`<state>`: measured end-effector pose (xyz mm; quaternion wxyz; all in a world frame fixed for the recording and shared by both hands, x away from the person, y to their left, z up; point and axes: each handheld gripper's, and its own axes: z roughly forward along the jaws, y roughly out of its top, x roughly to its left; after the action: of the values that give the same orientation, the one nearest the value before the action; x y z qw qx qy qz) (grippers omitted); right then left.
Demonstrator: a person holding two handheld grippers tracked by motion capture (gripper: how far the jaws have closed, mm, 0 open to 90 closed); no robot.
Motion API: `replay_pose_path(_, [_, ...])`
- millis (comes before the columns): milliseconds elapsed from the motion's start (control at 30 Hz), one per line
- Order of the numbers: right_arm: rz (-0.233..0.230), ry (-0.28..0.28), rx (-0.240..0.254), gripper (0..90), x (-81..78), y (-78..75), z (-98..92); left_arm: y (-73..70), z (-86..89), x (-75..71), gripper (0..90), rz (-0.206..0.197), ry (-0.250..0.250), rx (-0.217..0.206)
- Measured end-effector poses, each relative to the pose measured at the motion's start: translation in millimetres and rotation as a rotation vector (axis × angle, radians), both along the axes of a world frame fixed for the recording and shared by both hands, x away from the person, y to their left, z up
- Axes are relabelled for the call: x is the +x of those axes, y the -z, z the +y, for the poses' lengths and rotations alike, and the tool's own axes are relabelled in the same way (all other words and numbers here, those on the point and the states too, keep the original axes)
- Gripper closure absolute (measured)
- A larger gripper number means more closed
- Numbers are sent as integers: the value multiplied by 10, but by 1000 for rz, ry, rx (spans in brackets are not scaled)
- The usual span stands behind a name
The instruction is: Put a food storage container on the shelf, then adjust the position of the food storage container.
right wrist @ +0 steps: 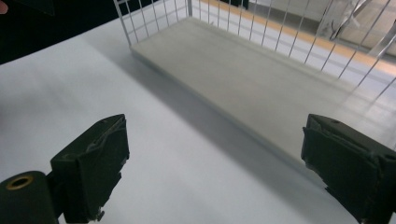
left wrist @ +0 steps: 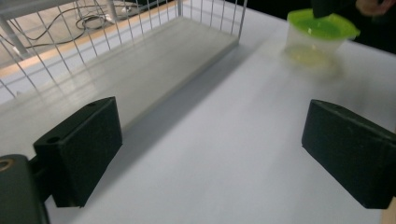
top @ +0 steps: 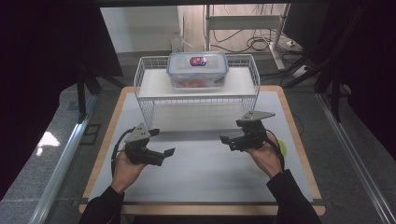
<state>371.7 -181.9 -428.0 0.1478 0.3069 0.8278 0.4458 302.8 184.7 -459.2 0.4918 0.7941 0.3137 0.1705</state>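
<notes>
Nearest, both hands are hovering over the white table (top: 201,177): left gripper (top: 169,152) at seven o'clock, right gripper (top: 225,139) at four, jaws gaping wide, gripping nothing. Beyond, at twelve, the clear blue-rimmed lidded box (top: 197,70) is sitting atop the white wire rack (top: 147,88); cables are trailing across the floor behind.

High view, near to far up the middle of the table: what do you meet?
Bare white table top → lower shelf of the wire rack → clear container with blue-rimmed lid on the rack's upper shelf.
</notes>
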Motion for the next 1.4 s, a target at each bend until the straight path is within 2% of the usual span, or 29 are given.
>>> replay_pose_path(133, [29,15,-11,70,-71,96,-53,165,18,-82,33,16,4,8])
replay_pose_path(300, [37,33,-35,61,-190,229,-144,378,32,-190,24,37,-3,82])
replay_pose_path(467, [63,46,-58,37,-293,356,-201,431,43,-234,22,37,-11,105])
replay_pose_path(633, [86,84,-51,37,-328,367,-252,437,36,-237,22,27,-8,115])
replay_pose_path(867, [77,145,-77,389,-357,329,-376,451,51,-240,22,30,-20,106])
replay_pose_path(967, [77,147,-74,597,-367,292,-467,462,58,-240,23,36,-20,116])
replay_pose_path(1100, [41,177,-104,798,-381,246,-592,470,60,-244,25,39,-20,118])
replay_pose_path(1233, [19,260,-119,899,-370,198,-796,475,58,-243,26,40,-19,118])
replay_pose_path(1400, [8,371,-114,900,-337,182,-1117,484,58,-239,27,42,-19,118])
